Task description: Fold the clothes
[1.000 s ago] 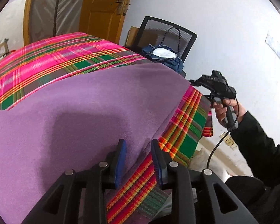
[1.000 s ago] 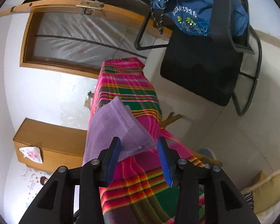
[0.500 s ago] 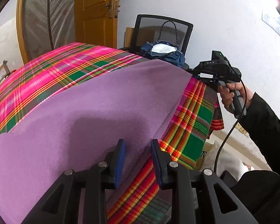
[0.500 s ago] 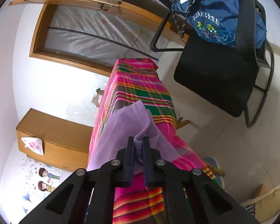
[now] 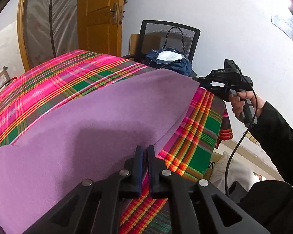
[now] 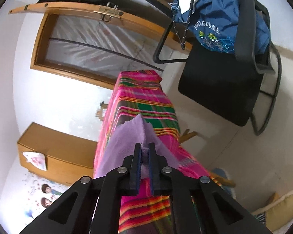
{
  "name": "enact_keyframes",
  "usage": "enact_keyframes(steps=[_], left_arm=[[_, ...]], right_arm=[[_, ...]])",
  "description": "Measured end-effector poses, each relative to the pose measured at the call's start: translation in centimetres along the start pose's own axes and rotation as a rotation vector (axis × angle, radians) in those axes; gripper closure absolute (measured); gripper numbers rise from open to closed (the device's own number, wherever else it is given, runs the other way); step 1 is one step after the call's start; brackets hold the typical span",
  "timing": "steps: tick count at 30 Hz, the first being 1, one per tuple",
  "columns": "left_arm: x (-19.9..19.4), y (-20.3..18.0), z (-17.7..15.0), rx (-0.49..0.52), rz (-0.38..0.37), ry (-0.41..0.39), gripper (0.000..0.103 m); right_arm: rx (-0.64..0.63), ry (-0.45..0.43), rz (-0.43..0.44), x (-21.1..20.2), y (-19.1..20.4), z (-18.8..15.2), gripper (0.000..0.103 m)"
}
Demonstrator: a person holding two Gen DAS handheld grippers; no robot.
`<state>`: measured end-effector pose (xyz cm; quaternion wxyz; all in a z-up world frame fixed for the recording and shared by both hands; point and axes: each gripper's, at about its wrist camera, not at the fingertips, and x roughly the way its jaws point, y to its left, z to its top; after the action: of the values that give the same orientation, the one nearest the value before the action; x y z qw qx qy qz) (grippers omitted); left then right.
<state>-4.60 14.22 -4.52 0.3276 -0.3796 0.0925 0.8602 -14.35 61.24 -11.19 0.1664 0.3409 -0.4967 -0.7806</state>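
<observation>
- A purple cloth (image 5: 91,120) lies spread on a table covered by a pink, green and orange plaid tablecloth (image 5: 54,78); it covers the near part of the table and reaches to the corner on the right side.
- The left gripper (image 5: 144,156) has its 2 jaws pressed almost together. They have just been closing, and the near edge of the purple cloth sits between them, so the gripper pinches this edge.
- The right gripper (image 6: 144,152) is also closed on the cloth. Its jaws have just been closing, and a bunched corner of the purple cloth (image 6: 140,134) stands up between the blue pads as a small peak.
- In the left wrist view the right gripper (image 5: 201,81) is seen from the side at the far right corner of the cloth, with the person's hand (image 5: 244,105) around its handle and a black sleeve (image 5: 279,136) behind (a black cable (image 5: 232,156) hangs down from the handle).
- Behind the table stands a black office chair (image 5: 166,33) with a mesh back; a blue drawstring bag (image 6: 220,17) rests on its seat.
- A wooden door (image 5: 99,17) is left of the chair, against a white wall.
- In the right wrist view a wooden cabinet (image 6: 56,152) stands by the wall on the left of the table.
</observation>
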Motion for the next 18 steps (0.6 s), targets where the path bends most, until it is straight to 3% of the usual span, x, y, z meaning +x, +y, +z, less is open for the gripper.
enact_keyframes(steps=[6,10,14,18], left_arm=[[-1.4,-0.3,0.9,-0.002,-0.016,-0.044,0.101],[-0.7,-0.6,0.8,0.006,-0.03,-0.028,0.101],[1.0,-0.5,0.0,-0.012,-0.052,0.024,0.101],[0.6,-0.6,-0.1,-0.014,-0.069,0.016,0.101]], right_arm=[[-0.057,-0.075,0.032,-1.2,2.4,1.6,0.099],[-0.084,-0.106,0.051,-1.5,3.2,2.5,0.099],[-0.016,-0.061,-0.02,-0.1,0.5,2.1,0.099],[0.027,-0.032,-0.042,0.6,-1.2,1.0,0.099]])
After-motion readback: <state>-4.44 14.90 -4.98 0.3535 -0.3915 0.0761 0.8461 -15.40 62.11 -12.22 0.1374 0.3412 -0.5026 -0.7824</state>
